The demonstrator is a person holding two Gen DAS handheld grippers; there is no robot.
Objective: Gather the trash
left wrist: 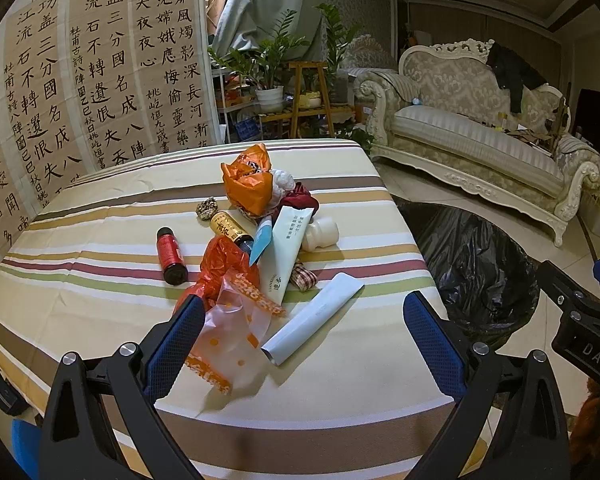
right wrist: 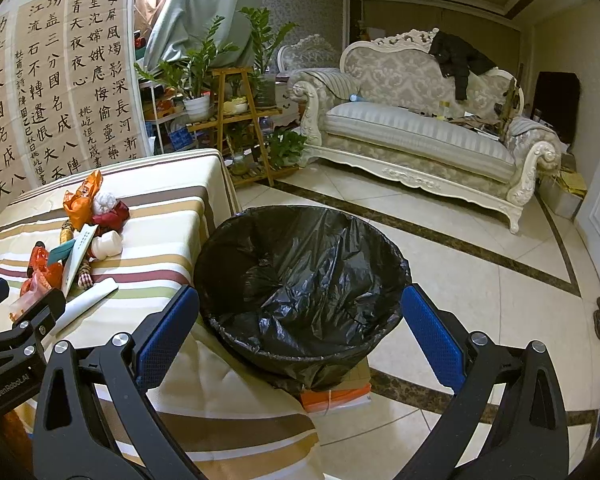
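Both grippers are wide and hold nothing. I keep my left gripper (left wrist: 304, 336) low in the frame, over the trash pile (left wrist: 260, 232) in the middle of the striped table (left wrist: 80, 312), nearest the white tube (left wrist: 314, 318). My right gripper (right wrist: 296, 328) waits above the black-lined bin (right wrist: 300, 280) at frame centre, just beside the table edge, so a drop is short.

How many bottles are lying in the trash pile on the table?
3. A red bottle lies at the pile's left edge, a gold bottle in the middle, and a white bottle on the right. The bags may hide more.
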